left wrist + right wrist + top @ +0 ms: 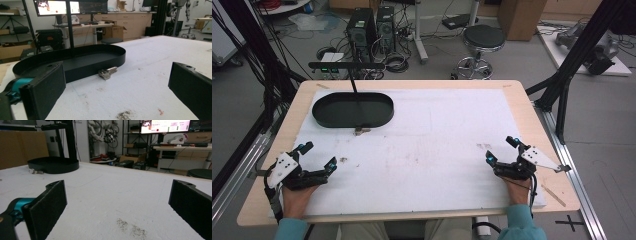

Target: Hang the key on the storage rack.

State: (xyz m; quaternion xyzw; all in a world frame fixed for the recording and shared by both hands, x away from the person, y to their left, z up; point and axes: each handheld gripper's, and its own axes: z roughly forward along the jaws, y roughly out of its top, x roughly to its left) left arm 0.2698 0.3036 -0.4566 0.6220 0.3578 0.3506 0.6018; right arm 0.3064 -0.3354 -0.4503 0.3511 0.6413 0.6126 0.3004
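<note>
The left hand-held gripper [318,156] rests low on the tabletop [522,100], jaws spread wide with nothing between them. Straight ahead of it, a little toward the middle, lies a small metal clip [107,72], just in front of the near wall of the black oval tray [82,65]; whether the two touch I cannot tell. The clip's long axis runs roughly across the gripper's line of approach. The right hand-held gripper [501,149], equally wide open and empty, sits well apart from it, so the left one is nearer.
</note>
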